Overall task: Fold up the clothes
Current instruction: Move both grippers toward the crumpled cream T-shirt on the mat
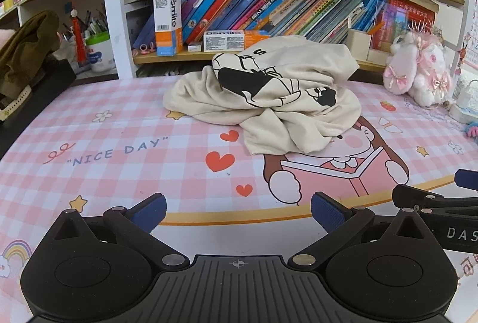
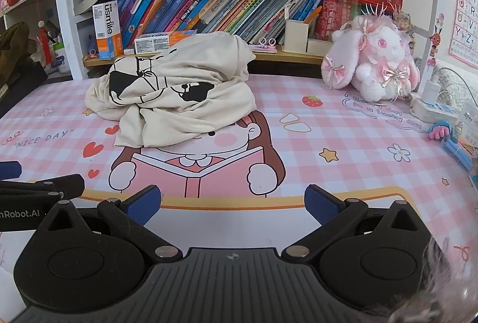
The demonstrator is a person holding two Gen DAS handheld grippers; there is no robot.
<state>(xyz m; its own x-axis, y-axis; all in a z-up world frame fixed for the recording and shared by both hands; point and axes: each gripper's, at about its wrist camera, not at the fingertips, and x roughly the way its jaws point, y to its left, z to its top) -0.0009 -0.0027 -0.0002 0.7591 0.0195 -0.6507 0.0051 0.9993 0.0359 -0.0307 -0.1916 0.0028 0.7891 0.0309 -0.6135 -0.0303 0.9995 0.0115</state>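
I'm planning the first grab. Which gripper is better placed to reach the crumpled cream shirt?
Left, marginally: the cream shirt sits nearly straight ahead of the open left gripper, but left of the open right gripper.

Cream shirt (image 1: 269,96), black cartoon print; pink-white checked mat (image 1: 119,173); blue fingers (image 1: 152,211); pink-white plush rabbit (image 2: 373,66).

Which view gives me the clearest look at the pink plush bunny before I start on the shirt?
The right wrist view: the plush bunny sits whole and facing the camera, behind and right of the crumpled cream shirt. The left wrist view shows it only near the right edge, squeezed and distorted.
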